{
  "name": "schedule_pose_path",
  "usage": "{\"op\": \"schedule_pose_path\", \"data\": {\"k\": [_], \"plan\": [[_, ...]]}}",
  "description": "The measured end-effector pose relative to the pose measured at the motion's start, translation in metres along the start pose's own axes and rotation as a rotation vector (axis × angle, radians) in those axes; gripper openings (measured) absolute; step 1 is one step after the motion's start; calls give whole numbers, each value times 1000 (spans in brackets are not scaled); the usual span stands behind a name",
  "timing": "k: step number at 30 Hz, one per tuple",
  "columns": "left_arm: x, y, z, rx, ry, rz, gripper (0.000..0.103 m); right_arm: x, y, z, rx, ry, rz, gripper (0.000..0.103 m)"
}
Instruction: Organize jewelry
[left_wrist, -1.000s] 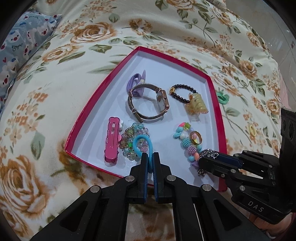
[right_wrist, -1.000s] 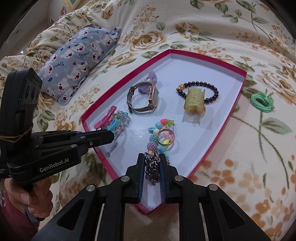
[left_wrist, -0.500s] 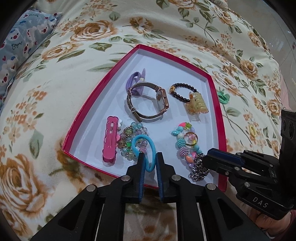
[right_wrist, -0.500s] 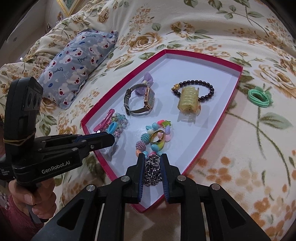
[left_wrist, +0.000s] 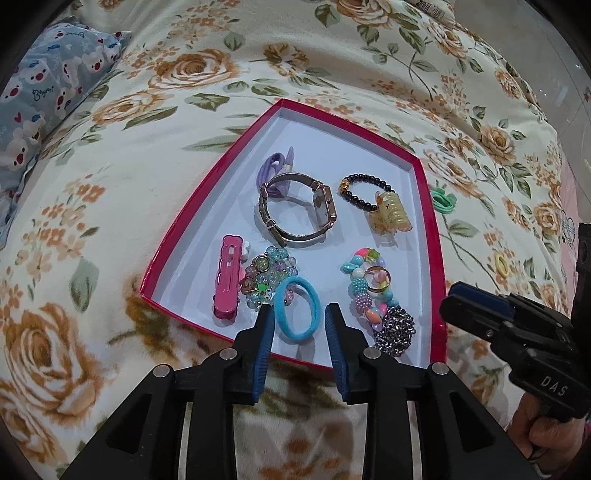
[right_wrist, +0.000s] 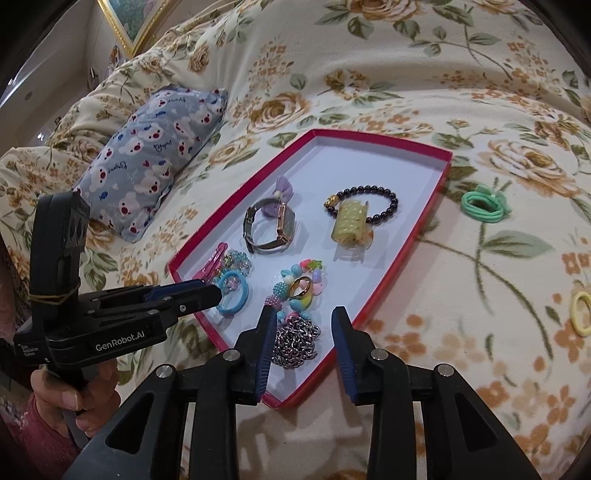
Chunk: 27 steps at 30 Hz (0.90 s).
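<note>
A red-rimmed tray (left_wrist: 173, 232) (right_wrist: 428, 218) lies on the floral bedspread. It holds a watch (left_wrist: 295, 206), a purple hair tie, a dark bead bracelet (left_wrist: 354, 188), a yellow claw clip (left_wrist: 391, 216), a pink clip (left_wrist: 229, 280), beaded bracelets and a ring (left_wrist: 376, 278). A blue hair tie (left_wrist: 295, 314) (right_wrist: 231, 295) lies at the tray's front between my left gripper's (left_wrist: 300, 314) open fingers. A silver chain (right_wrist: 293, 341) (left_wrist: 393, 330) lies piled between my right gripper's (right_wrist: 304, 321) open fingers. Neither is held.
A green hair tie (right_wrist: 482, 205) (left_wrist: 443, 199) and a yellow one (right_wrist: 581, 312) (left_wrist: 502, 264) lie on the bedspread right of the tray. A blue patterned pillow (right_wrist: 147, 151) lies at the back left. A framed picture corner (right_wrist: 129, 22) stands behind.
Both grippers opened and pulled back a little. The blue hair tie left my left gripper and the silver chain left my right gripper; both now rest in the tray.
</note>
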<state>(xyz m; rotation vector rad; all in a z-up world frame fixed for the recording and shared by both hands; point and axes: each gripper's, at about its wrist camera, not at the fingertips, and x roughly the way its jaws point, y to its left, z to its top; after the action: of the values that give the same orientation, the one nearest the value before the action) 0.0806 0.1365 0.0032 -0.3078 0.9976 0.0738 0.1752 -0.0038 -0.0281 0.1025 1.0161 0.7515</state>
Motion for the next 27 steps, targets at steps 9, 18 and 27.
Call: {"op": "schedule_pose_path", "data": {"k": [9,18,27], "plan": [[-19,3,-7,-23,-32,-7,42,-13,-1,-2,23,-49,4,41],[-38,17,-25,-113,-88,-22,75,-25,-2,-14,68,-141,65,68],[-54,33,-50,-213,-159,-63,92,-44,-3,-25,80,-257,102,84]]}}
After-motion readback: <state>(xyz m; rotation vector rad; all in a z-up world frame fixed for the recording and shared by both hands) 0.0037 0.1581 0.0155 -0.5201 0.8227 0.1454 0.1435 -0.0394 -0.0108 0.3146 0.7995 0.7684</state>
